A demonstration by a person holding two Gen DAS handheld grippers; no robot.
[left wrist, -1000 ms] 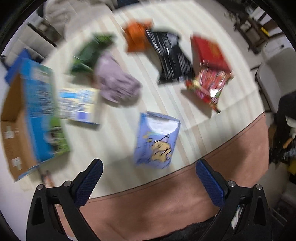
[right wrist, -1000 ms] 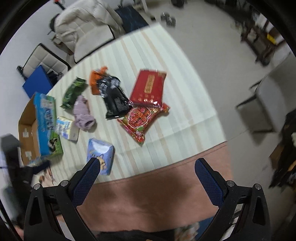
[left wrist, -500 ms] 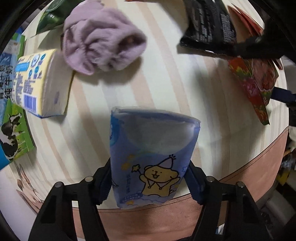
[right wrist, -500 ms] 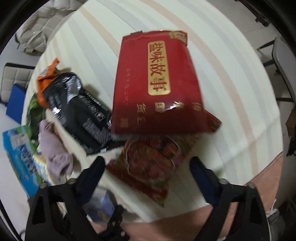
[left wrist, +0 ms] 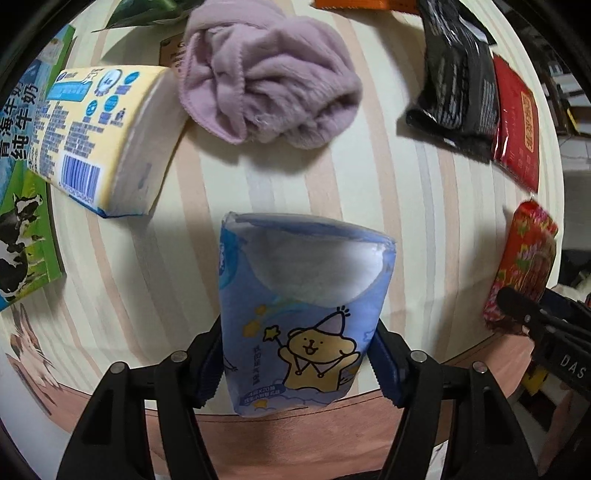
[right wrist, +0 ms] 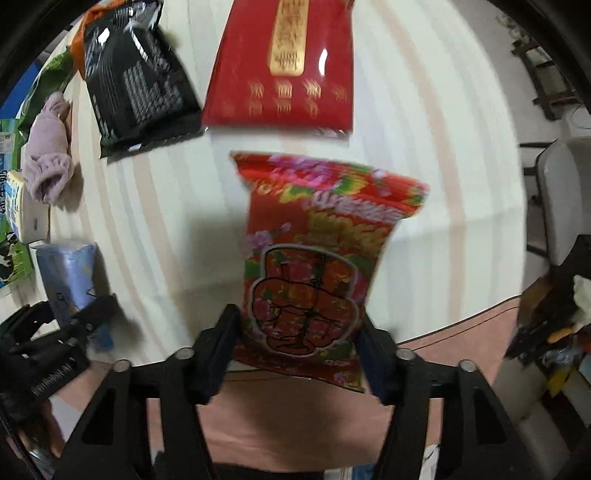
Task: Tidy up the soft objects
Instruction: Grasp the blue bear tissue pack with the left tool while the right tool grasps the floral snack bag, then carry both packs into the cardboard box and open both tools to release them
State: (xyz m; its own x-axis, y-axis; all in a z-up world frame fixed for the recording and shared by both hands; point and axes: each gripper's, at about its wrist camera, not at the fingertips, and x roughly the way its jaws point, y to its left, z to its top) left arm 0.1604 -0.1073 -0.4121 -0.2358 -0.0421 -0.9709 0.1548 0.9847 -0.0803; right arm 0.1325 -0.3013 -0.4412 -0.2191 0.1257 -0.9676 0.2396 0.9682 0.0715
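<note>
My left gripper (left wrist: 297, 363) is shut on a blue tissue pack with a yellow bear (left wrist: 303, 306) and holds it above the striped tablecloth (left wrist: 229, 177). My right gripper (right wrist: 299, 347) is shut on a red flowered snack bag (right wrist: 317, 258), lifted off the cloth. The tissue pack (right wrist: 70, 273) and left gripper also show at the left of the right wrist view. A lilac fuzzy cloth (left wrist: 269, 77) lies bunched beyond the tissue pack.
A yellow tissue pack (left wrist: 103, 129) lies at left beside a blue-green milk carton box (left wrist: 22, 206). A black bag (right wrist: 136, 77) and a flat red bag (right wrist: 288, 62) lie farther back. A green bag (left wrist: 144, 11) and an orange bag (left wrist: 354, 3) sit at the far edge. A chair (right wrist: 561, 199) stands off the table's right.
Both grippers have closed in on their packs and taken hold: the left on the blue tissue pack, the right on the red flowered bag, which has come off the cloth.
</note>
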